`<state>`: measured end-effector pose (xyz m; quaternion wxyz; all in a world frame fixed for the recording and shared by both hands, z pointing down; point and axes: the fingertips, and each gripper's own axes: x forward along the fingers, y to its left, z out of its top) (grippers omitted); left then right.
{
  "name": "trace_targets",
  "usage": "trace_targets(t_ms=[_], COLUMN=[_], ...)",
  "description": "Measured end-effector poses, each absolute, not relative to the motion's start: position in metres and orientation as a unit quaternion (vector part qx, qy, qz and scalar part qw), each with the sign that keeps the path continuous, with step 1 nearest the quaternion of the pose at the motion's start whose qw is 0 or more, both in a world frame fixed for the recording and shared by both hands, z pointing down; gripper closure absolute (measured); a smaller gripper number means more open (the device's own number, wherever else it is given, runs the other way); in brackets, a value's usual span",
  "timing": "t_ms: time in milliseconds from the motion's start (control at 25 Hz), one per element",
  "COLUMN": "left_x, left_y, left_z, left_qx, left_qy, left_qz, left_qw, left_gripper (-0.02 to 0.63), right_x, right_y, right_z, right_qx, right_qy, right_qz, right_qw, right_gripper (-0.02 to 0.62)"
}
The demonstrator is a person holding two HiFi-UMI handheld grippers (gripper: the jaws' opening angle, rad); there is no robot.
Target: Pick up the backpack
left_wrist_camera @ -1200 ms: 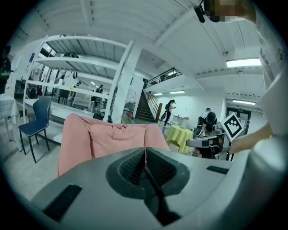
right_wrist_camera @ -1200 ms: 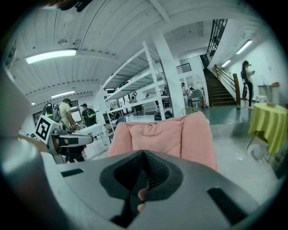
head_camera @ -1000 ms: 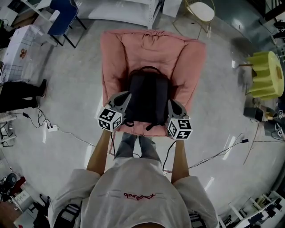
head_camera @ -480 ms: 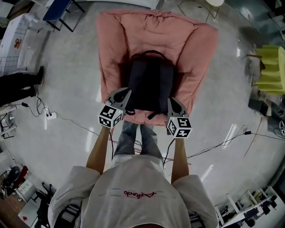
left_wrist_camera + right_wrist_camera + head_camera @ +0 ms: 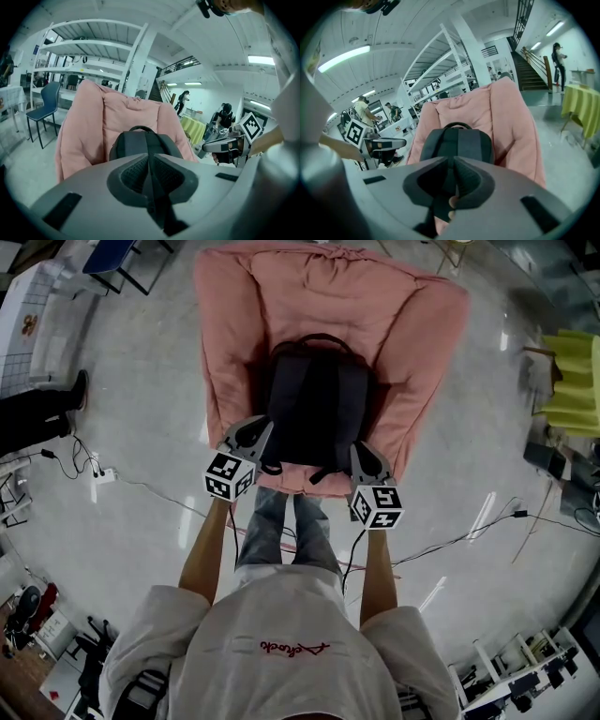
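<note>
A black backpack (image 5: 314, 409) stands upright on the seat of a pink padded armchair (image 5: 422, 334), its top handle towards the chair's back. My left gripper (image 5: 266, 427) is shut at the backpack's lower left corner. At the lower right corner my right gripper (image 5: 357, 449) is shut too. I see nothing pinched in either. In the left gripper view the closed jaws (image 5: 151, 157) point at the backpack (image 5: 145, 143) just ahead. The right gripper view shows its jaws (image 5: 453, 159) closed in front of the backpack (image 5: 457, 143); two loose straps (image 5: 270, 468) hang over the seat's front edge.
The person's legs (image 5: 281, 531) stand right against the chair's front. Cables (image 5: 450, 554) and a power strip (image 5: 101, 474) lie on the shiny floor. A yellow-covered table (image 5: 572, 381) stands to the right, a blue chair (image 5: 112, 254) far left, and another person's dark legs (image 5: 37, 418) at the left edge.
Both grippers have sunk a little along the backpack's sides towards the seat's front. The head has leaned in, so the armchair fills more of the view. Both stay shut.
</note>
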<state>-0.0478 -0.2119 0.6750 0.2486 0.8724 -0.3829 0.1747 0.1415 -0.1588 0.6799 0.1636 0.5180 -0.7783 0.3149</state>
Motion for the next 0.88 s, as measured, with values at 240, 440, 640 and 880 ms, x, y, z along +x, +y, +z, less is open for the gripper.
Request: trace_targets(t_ms=[240,440,640,880], left_x=[-0.042,-0.045,-0.039,-0.035], left_y=[-0.221,-0.229,-0.249,-0.263], left_z=[0.691,0.713,0.736,0.747], left_qx=[0.882,0.882,0.885,0.891], left_qy=[-0.362,-0.360,-0.352,-0.345], left_qz=[0.160,0.169,0.171,0.163], left_qw=[0.255,0.253,0.254,0.248], left_gripper=[0.418,0.384,0.380,0.380], right_x=[0.144,0.150,0.150,0.155], right_y=[-0.166,-0.172,-0.189,-0.211], right_z=[0.697,0.723,0.745,0.759], right_qx=[0.499,0.494,0.484,0.484], right_qy=[-0.794,-0.796,-0.803,-0.809], right_qz=[0.318,0.311,0.307,0.294], right_qw=[0.137,0.156,0.164,0.160], right_gripper=[0.348,0.321,0.321,0.321])
